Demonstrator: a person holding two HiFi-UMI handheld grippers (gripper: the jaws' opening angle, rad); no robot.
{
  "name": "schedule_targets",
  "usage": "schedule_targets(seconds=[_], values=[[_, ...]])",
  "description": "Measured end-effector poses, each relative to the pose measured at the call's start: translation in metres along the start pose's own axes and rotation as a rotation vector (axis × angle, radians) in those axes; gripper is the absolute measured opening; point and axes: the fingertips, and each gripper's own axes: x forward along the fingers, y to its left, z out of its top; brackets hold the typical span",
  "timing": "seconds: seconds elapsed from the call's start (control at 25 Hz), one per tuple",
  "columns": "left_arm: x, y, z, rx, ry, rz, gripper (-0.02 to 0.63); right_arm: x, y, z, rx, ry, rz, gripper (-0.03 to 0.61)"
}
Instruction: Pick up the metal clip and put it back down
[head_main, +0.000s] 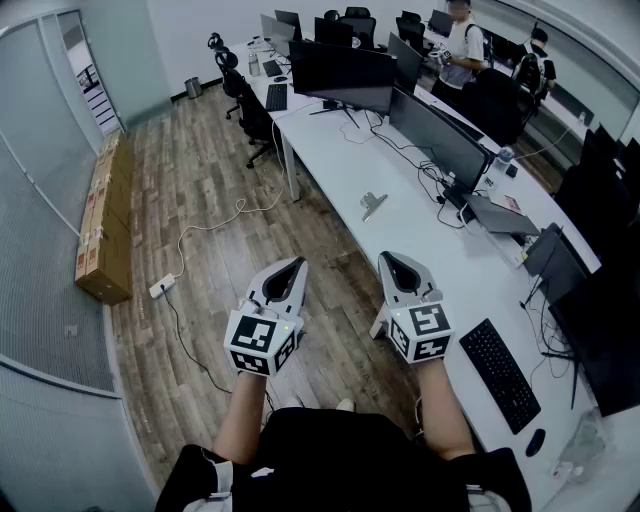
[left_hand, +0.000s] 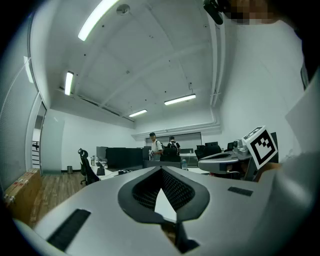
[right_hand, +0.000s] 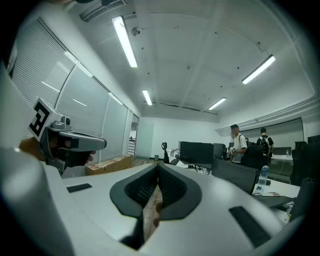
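The small silver metal clip (head_main: 373, 205) lies alone on a bare stretch of the long white table (head_main: 330, 160), well ahead of both grippers and untouched, so the pick-up looks not yet begun. The left gripper (head_main: 299, 263) hangs level over the wooden floor with its jaws together on nothing. The right gripper (head_main: 386, 257) sits over the table's near edge, its jaws likewise closed and empty. The main risk, as I judge it, is reaching the clip with jaws that have not been parted first: closed tips would only shove the light piece along the smooth top, perhaps toward the black cables (head_main: 432, 178) beside it. A flat, thin clip may also slip out of a shallow pinch or skid when it is set down. Nothing stands in the direct path. The wide dark monitor (head_main: 440, 135) and its cables lie just to the right of the clip, a black keyboard (head_main: 498, 372) lies nearer the person, and brown cardboard boxes (head_main: 105, 220) line the far wall.
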Motion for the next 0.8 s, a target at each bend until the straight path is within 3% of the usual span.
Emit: schedule_targets(seconds=[0.8], values=[[0.022,-0.036,-0.012,0.007,0.028,-0.017,0.011,-0.019,-0.030,-0.027,0.028,0.040,0.006,0.025]])
